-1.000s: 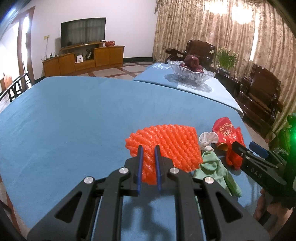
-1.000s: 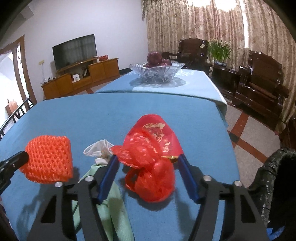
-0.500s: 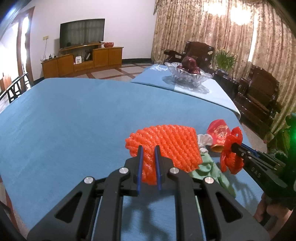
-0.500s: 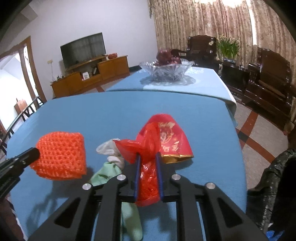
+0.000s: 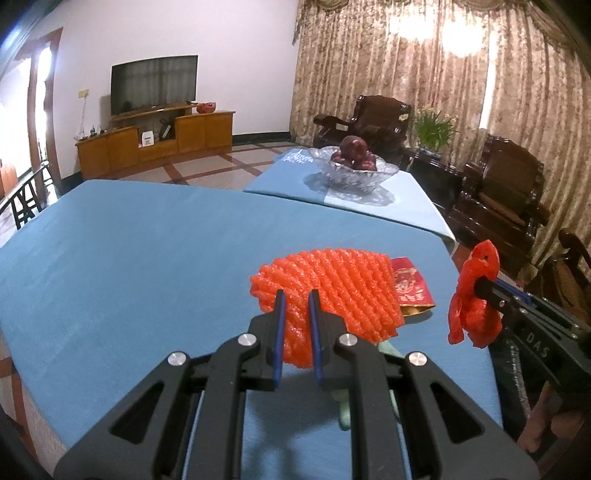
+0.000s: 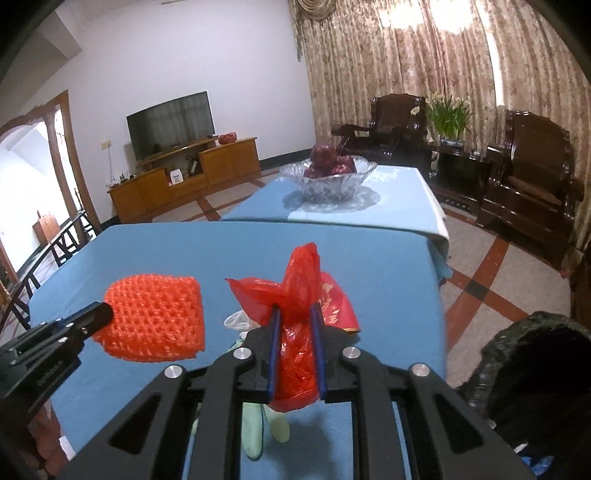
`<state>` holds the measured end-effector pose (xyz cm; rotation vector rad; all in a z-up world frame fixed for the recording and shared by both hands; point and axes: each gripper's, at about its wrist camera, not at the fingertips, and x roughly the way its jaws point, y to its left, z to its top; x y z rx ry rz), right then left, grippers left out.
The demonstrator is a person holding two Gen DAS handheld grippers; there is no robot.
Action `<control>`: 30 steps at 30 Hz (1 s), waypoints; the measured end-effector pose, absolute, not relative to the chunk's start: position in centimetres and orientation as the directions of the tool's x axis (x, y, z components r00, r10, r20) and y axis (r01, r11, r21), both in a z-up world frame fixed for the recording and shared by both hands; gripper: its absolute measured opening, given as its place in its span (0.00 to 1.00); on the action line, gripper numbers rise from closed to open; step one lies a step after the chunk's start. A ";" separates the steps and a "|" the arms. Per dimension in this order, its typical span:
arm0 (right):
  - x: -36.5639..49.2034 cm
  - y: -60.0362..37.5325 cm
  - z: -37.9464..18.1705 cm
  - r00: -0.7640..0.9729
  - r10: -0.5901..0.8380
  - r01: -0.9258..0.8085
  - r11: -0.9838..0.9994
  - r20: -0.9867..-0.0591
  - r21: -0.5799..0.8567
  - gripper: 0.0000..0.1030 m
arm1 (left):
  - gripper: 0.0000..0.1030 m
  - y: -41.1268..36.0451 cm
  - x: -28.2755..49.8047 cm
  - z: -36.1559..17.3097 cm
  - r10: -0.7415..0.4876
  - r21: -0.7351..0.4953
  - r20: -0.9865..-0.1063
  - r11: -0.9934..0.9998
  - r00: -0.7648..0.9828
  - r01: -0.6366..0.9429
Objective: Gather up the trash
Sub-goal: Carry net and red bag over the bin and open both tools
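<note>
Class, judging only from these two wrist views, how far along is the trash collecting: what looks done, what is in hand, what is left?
Done: nothing visibly binned; the black bin bag's contents are too dark to tell.
In hand: the left gripper is shut on the orange foam net; the right gripper is shut on the red plastic bag.
Left: the red packet, the green glove and a white scrap lie on the blue table.

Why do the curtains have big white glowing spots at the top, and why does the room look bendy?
Left wrist view: light blows out white patches on the patterned beige curtains; the fisheye lens bends the brown door frame. Right wrist view: the same glare, and the black bin bag is dark and blurry.
</note>
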<state>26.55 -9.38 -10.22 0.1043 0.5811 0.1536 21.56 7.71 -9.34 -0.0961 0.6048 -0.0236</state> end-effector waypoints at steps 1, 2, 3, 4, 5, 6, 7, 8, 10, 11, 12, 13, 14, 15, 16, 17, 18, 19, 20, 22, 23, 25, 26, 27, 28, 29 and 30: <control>26.3 -9.6 -9.9 0.828 0.173 -0.115 0.983 -0.534 0.140 0.15 | 0.11 7.4 21.4 -9.1 -0.054 -0.097 -0.564 0.995 0.824 -0.001; 26.0 -9.8 -9.5 0.831 0.172 -0.115 0.984 -0.529 0.139 0.15 | 0.11 7.1 21.1 -8.9 -0.059 -0.096 -0.560 0.995 0.826 0.006; 25.6 -10.0 -9.2 0.834 0.170 -0.114 0.984 -0.524 0.137 0.15 | 0.11 6.9 20.9 -8.7 -0.062 -0.096 -0.557 0.995 0.828 0.010; 25.2 -10.2 -8.7 0.838 0.166 -0.112 0.985 -0.519 0.133 0.15 | 0.11 6.6 20.7 -8.5 -0.066 -0.095 -0.555 0.995 0.830 0.016; 24.9 -10.4 -8.4 0.841 0.164 -0.110 0.985 -0.515 0.133 0.15 | 0.11 6.3 20.6 -8.4 -0.070 -0.094 -0.553 0.995 0.831 0.021; 24.5 -10.7 -8.0 0.844 0.161 -0.108 0.985 -0.511 0.132 0.15 | 0.11 6.1 20.3 -8.2 -0.075 -0.094 -0.550 0.995 0.832 0.028; 24.1 -11.0 -7.6 0.848 0.156 -0.104 0.986 -0.506 0.131 0.15 | 0.11 5.8 20.2 -8.1 -0.079 -0.094 -0.549 0.995 0.832 0.033; 23.7 -11.3 -7.3 0.852 0.152 -0.100 0.987 -0.501 0.128 0.15 | 0.11 5.4 20.1 -7.9 -0.085 -0.095 -0.548 0.995 0.833 0.039; 23.1 -11.9 -6.8 0.857 0.143 -0.094 0.988 -0.495 0.123 0.15 | 0.11 4.7 19.8 -7.6 -0.097 -0.096 -0.542 0.994 0.834 0.054; 22.7 -12.4 -6.5 0.860 0.137 -0.088 0.989 -0.492 0.121 0.15 | 0.11 4.3 19.6 -7.5 -0.104 -0.098 -0.541 0.993 0.835 0.060; 22.4 -12.8 -6.2 0.862 0.130 -0.082 0.990 -0.489 0.118 0.15 | 0.11 3.8 19.5 -7.4 -0.115 -0.105 -0.540 0.992 0.834 0.069; 22.1 -13.2 -6.1 0.865 0.122 -0.075 0.990 -0.487 0.116 0.15 | 0.11 3.4 19.5 -7.3 -0.127 -0.112 -0.541 0.991 0.831 0.079; 21.8 -13.7 -5.9 0.868 0.115 -0.067 0.991 -0.484 0.115 0.15 | 0.11 2.7 19.3 -7.3 -0.143 -0.119 -0.541 0.989 0.829 0.092; 21.6 -14.1 -5.8 0.869 0.109 -0.060 0.991 -0.483 0.115 0.15 | 0.11 2.3 19.4 -7.3 -0.149 -0.121 -0.541 0.988 0.828 0.099; 21.3 -14.7 -5.6 0.871 0.102 -0.051 0.992 -0.481 0.119 0.15 | 0.11 1.6 19.3 -7.2 -0.161 -0.122 -0.539 0.986 0.827 0.112; 21.1 -15.3 -5.4 0.873 0.096 -0.042 0.992 -0.478 0.122 0.15 | 0.11 0.8 19.3 -7.2 -0.173 -0.123 -0.537 0.984 0.825 0.127; 20.8 -15.7 -5.2 0.874 0.090 -0.035 0.992 -0.477 0.122 0.15 | 0.11 0.3 19.2 -7.1 -0.183 -0.124 -0.536 0.983 0.824 0.137; 20.5 -16.4 -5.0 0.877 0.078 -0.024 0.993 -0.475 0.119 0.15 | 0.11 -0.4 19.1 -7.1 -0.194 -0.126 -0.535 0.981 0.822 0.150; 20.2 -17.1 -4.9 0.879 0.065 -0.012 0.993 -0.473 0.114 0.15 | 0.11 -0.9 19.1 -7.0 -0.203 -0.127 -0.535 0.979 0.820 0.159; 19.7 -18.2 -4.7 0.881 0.044 0.008 0.994 -0.471 0.108 0.15 | 0.11 -2.6 19.0 -7.0 -0.230 -0.130 -0.534 0.973 0.813 0.190; 19.4 -18.9 -4.6 0.881 0.031 0.021 0.994 -0.472 0.106 0.15 | 0.11 -3.1 19.1 -7.0 -0.237 -0.130 -0.534 0.972 0.812 0.198; 18.9 -20.0 -4.6 0.880 0.009 0.044 0.994 -0.474 0.100 0.15 | 0.11 -4.7 19.1 -7.1 -0.262 -0.132 -0.534 0.965 0.804 0.227; 18.7 -20.7 -4.7 0.878 -0.002 0.056 0.994 -0.478 0.098 0.15 | 0.11 -5.3 19.0 -7.1 -0.273 -0.134 -0.535 0.962 0.799 0.239; 18.4 -21.4 -4.7 0.876 -0.012 0.067 0.993 -0.482 0.097 0.15 | 0.11 -6.2 19.0 -7.2 -0.287 -0.136 -0.536 0.958 0.794 0.254; 18.1 -21.9 -4.8 0.875 -0.023 0.079 0.992 -0.484 0.094 0.15 | 0.11 -7.1 18.9 -7.3 -0.300 -0.138 -0.537 0.953 0.788 0.269; 17.9 -22.4 -4.8 0.873 -0.035 0.089 0.992 -0.486 0.089 0.15 | 0.11 -8.1 18.9 -7.4 -0.313 -0.138 -0.538 0.949 0.783 0.284; 17.6 -23.1 -4.8 0.872 -0.048 0.102 0.991 -0.487 0.085 0.15 | 0.11 -8.9 18.9 -7.5 -0.323 -0.138 -0.539 0.945 0.778 0.297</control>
